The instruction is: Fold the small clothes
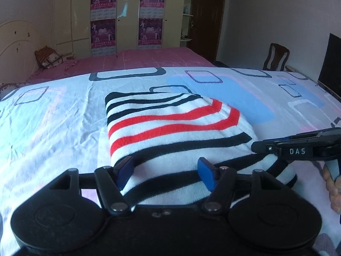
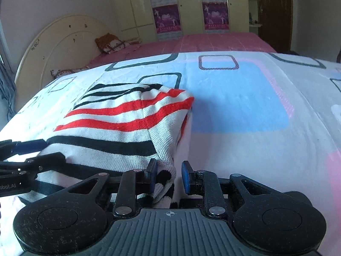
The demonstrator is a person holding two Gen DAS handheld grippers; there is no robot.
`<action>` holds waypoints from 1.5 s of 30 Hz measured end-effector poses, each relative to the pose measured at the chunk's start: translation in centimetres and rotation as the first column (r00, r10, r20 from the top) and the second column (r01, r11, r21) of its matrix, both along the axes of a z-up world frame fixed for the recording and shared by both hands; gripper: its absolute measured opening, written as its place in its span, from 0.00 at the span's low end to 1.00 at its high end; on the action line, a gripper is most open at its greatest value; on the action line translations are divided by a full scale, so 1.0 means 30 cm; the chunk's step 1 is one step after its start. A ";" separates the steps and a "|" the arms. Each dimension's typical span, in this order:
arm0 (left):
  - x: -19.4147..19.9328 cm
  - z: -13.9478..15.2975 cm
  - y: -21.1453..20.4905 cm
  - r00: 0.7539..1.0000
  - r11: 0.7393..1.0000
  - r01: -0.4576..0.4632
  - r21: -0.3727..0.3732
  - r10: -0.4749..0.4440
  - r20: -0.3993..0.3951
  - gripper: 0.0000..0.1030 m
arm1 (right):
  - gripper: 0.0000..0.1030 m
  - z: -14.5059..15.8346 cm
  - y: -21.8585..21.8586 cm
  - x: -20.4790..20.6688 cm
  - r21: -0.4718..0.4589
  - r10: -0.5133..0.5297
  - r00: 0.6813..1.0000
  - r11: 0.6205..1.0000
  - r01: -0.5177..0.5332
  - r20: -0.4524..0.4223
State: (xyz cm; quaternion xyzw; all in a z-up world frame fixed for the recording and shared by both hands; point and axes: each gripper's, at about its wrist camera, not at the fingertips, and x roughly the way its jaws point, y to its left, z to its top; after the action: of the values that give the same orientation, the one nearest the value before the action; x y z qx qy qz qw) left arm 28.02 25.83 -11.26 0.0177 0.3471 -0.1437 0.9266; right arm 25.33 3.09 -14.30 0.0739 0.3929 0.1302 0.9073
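Note:
A white knit garment with red and black stripes [image 1: 170,128] lies folded on the patterned sheet; it also shows in the right wrist view [image 2: 119,123]. My left gripper [image 1: 166,170] is open, its blue pads spread over the garment's near edge. My right gripper [image 2: 168,176] is open, with the garment's near right corner [image 2: 165,181] lying loose between the pads. The right gripper shows at the right of the left wrist view [image 1: 298,149]; the left gripper shows at the left of the right wrist view [image 2: 25,162].
The white sheet with blue and pink blocks [image 1: 245,98] covers the work surface. Behind it stands a pink bed [image 1: 149,59] with a pillow [image 1: 51,58], wardrobes [image 1: 127,15], a wooden chair [image 1: 276,56] and a dark screen [image 1: 332,64] at right.

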 end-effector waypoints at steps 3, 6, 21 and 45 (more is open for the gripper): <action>-0.046 0.011 0.023 1.000 1.000 -0.016 -0.024 0.015 -0.016 0.61 | 0.22 0.057 0.019 -0.081 -0.014 0.054 0.996 0.999 -0.053 0.065; -0.067 -0.014 0.030 0.999 0.999 -0.039 -0.021 0.039 -0.032 0.63 | 0.22 -0.006 0.020 -0.113 -0.040 0.048 0.999 0.998 -0.047 0.002; -0.061 -0.008 0.014 0.981 0.988 -0.153 -0.022 0.149 -0.126 0.81 | 0.37 -0.092 -0.034 -0.092 0.051 0.034 0.998 0.998 -0.031 -0.050; -0.737 0.382 -0.134 0.964 0.964 -0.264 0.017 0.263 0.036 1.00 | 0.65 0.312 -0.151 -0.765 0.077 0.098 0.984 0.991 -0.111 0.149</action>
State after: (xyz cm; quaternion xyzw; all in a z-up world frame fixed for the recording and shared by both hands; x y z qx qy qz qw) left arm 5.92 21.80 0.21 -0.0164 0.3325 -0.0151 0.9429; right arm 2.38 -1.44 -4.95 0.0822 0.3233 0.1993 0.9214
